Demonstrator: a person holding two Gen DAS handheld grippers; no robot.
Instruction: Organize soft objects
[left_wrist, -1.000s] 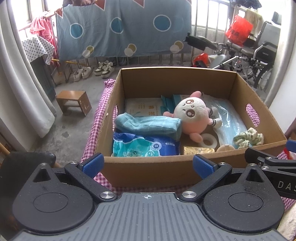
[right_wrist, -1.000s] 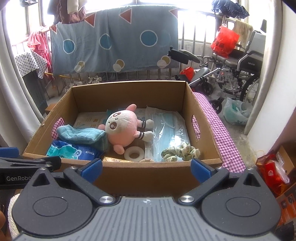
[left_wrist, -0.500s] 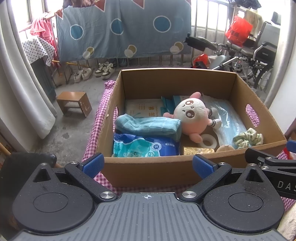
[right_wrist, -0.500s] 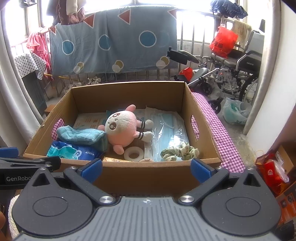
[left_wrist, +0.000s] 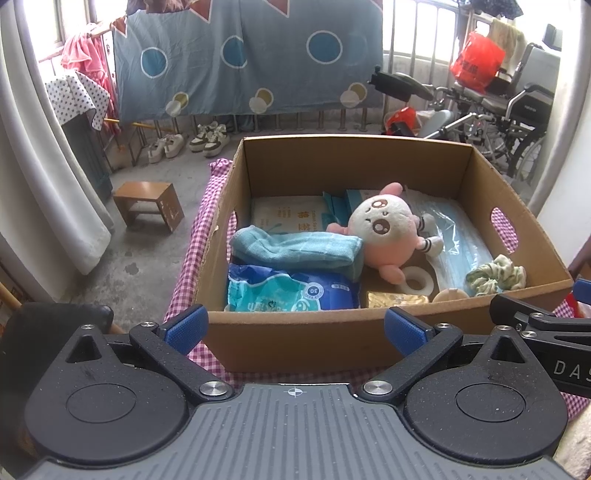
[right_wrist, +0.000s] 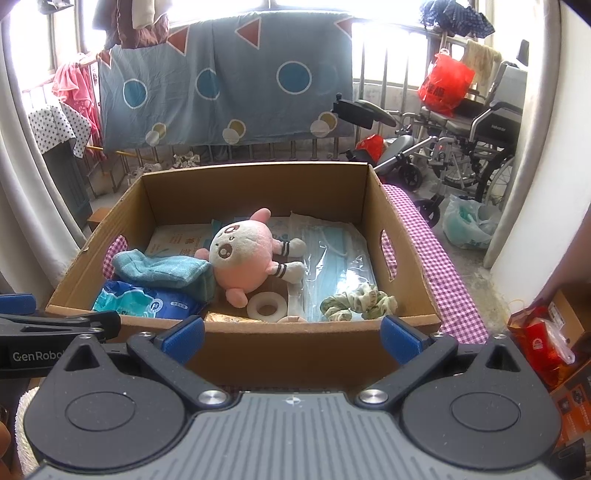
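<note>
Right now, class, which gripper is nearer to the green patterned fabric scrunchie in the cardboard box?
Right. The right gripper sits almost directly before the green patterned fabric scrunchie, jaws open. The left gripper, also open, is further left, facing the blue plastic packet.

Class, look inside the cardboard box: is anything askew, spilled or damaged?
Nothing is spilled or visibly damaged. The pink plush toy lies tipped on its side, leaning on the folded teal cloth in the cardboard box, a jumble rather than a fault.
</note>
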